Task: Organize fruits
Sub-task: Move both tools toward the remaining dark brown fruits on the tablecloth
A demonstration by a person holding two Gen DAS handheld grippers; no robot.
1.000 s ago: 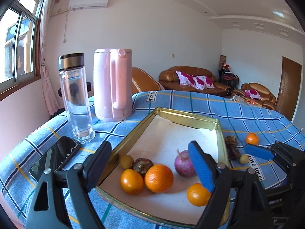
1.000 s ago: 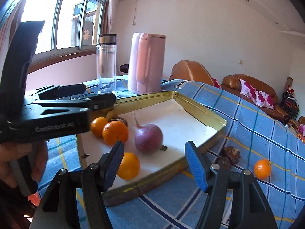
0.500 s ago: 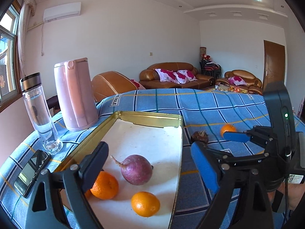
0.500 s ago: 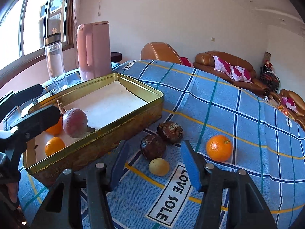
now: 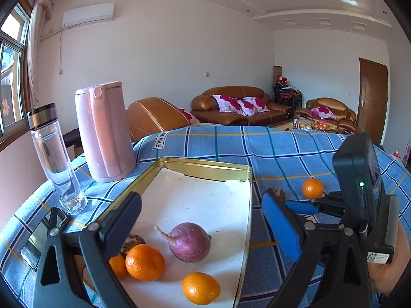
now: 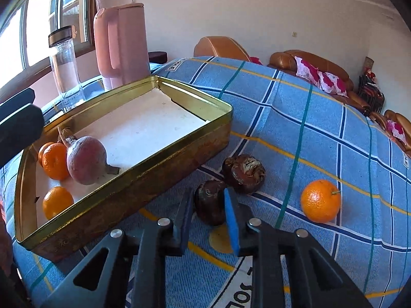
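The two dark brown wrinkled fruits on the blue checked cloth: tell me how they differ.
The nearer dark brown fruit sits between the fingers of the right gripper; the farther dark brown fruit lies free. The nearer looks slimmer and smoother, the farther rounder with a pale, cracked patch. Both lie on the blue checked cloth outside the gold tin tray.

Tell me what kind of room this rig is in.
Probably a home living room: brown leather sofas with floral cushions, a wall air conditioner, and a table under a blue plaid cloth holding a pink kettle and a fruit tin.

bright window (image 6: 38,25) daylight, sharp, fisheye-warped edges
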